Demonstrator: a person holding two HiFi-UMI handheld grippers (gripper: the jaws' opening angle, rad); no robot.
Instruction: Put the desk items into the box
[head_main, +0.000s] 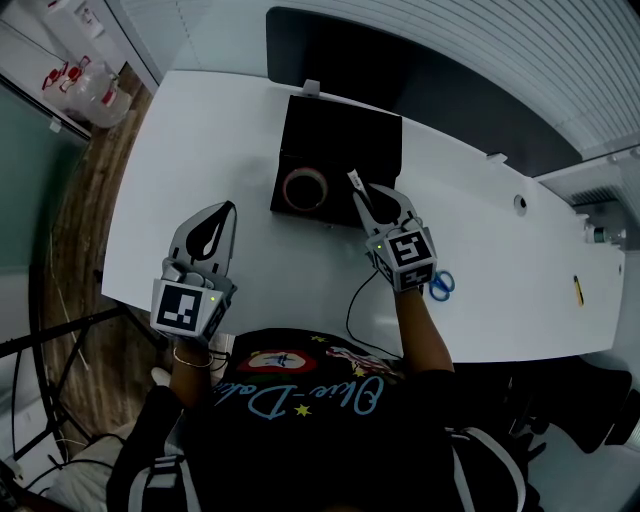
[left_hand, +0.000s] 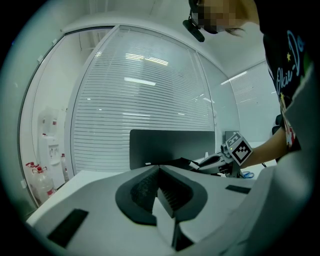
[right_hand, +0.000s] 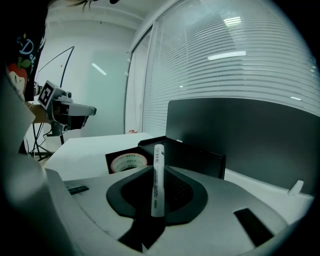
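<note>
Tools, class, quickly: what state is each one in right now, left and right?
Left tool: closed, nothing between its jaws.
Right tool: closed on a white marker.

1. Cool, even indoor light; strip-light reflections glare on the blinds (left_hand: 140, 100).
2. Both gripper views bend strongly and go black at the corners.
3. The white worktop (head_main: 480, 250) is bright, while the box (head_main: 340, 140) stays dark inside.

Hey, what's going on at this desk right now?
A person is tidying desk items into a black box. The right tongs grip a white pen by the box, which already holds a roll of tape. The left tongs are shut and empty over the white desk. Blue scissors lie on the desk.
</note>
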